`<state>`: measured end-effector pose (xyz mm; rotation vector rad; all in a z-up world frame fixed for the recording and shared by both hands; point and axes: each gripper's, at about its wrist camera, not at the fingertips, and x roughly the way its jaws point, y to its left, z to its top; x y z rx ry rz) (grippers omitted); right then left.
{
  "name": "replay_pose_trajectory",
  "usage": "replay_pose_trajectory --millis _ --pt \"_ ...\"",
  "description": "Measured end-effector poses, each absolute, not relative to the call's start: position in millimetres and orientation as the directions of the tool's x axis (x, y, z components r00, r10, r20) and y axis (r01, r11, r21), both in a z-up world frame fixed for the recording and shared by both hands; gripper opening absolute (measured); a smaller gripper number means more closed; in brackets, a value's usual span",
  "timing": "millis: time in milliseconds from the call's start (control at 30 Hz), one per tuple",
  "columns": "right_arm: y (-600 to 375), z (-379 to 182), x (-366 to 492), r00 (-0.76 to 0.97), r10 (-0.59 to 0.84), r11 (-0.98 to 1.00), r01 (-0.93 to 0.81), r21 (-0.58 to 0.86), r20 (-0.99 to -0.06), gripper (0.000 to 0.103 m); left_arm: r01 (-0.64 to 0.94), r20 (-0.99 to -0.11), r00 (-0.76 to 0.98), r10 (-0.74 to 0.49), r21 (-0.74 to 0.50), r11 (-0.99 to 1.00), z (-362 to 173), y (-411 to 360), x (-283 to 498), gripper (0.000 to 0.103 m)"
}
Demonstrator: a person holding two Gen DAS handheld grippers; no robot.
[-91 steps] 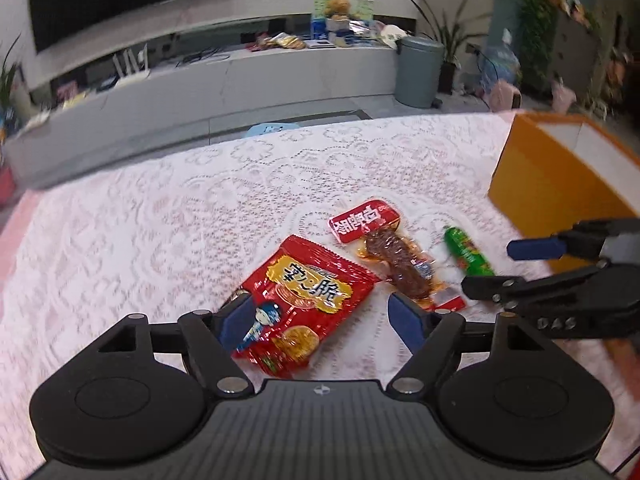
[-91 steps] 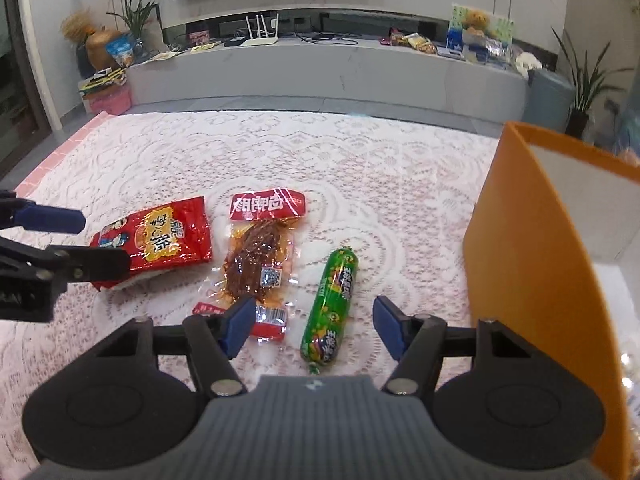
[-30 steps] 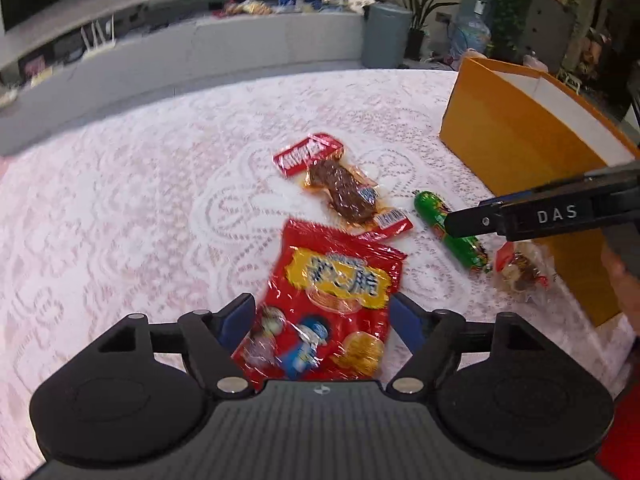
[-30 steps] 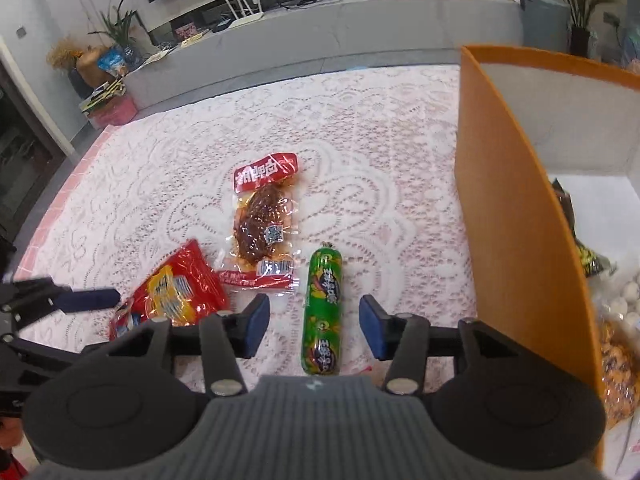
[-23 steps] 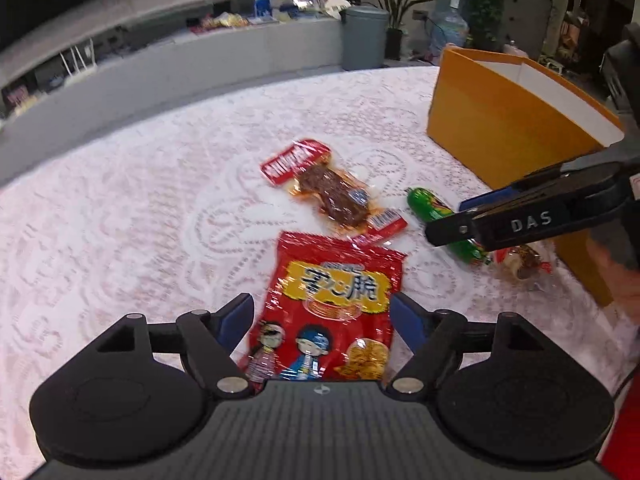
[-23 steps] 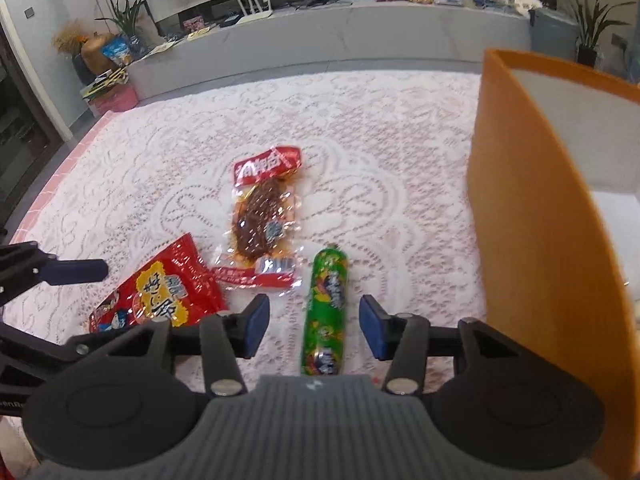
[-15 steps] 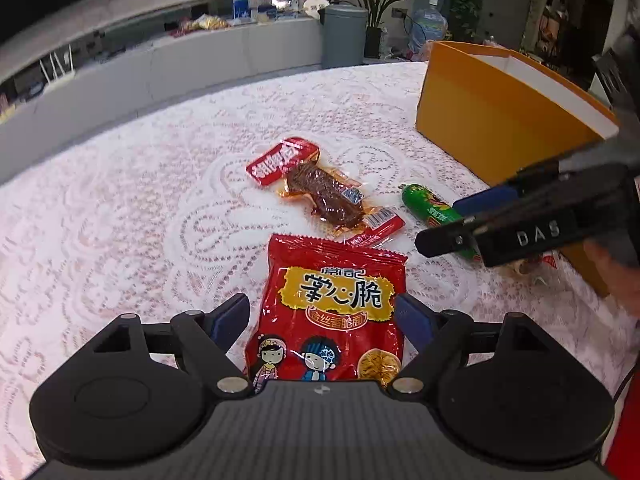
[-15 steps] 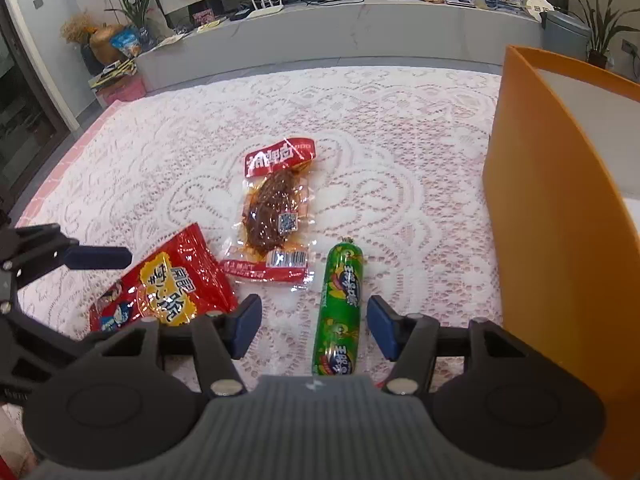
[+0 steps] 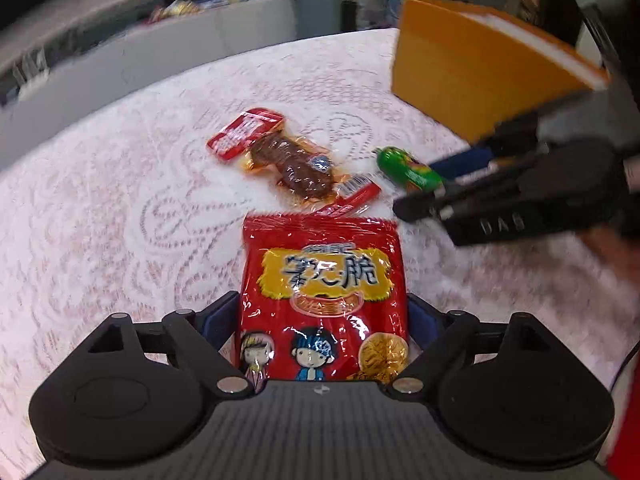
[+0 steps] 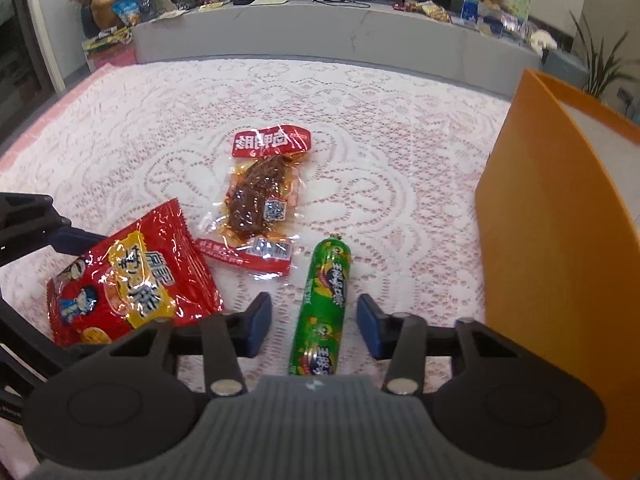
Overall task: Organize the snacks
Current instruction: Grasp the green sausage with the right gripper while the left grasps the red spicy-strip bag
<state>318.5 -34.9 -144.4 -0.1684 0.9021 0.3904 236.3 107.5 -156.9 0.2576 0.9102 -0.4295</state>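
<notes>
Two fingers (image 9: 224, 320) flank the red packet (image 9: 322, 296), seemingly touching it.

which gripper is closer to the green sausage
Right. The right hand-held gripper straddles the green sausage, its fingers open on either side. The left hand-held gripper is off to the side, around the red snack bag.

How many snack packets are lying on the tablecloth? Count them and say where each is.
3. The red noodle bag sits between the left gripper's fingers; the meat packet lies mid-cloth; the green sausage lies between the right gripper's fingers. The orange box may hide more.
</notes>
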Motion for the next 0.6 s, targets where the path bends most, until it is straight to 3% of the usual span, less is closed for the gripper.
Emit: replay_pose_trajectory --millis 133,267,600 --pt "-37.1 -143.4 320.3 0.566 0.251 0.92 -0.391 0.012 -0.786 0.023 0.457 -0.81 0.528 -0.254 0.019 0.889 -157.0 107.6 237.5 0.102" --pt "-40.2 -142.6 322.3 0.559 0.26 0.926 -0.376 0.039 -0.787 0.022 0.439 -0.805 0.538 -0.251 0.013 0.899 -154.7 110.8 236.6 0.087" --pt "-48.2 -133.4 316.1 0.553 0.321 0.925 -0.359 0.128 -0.769 0.021 0.376 -0.814 0.542 -0.208 0.014 0.927 -147.8 105.3 229.7 0.081"
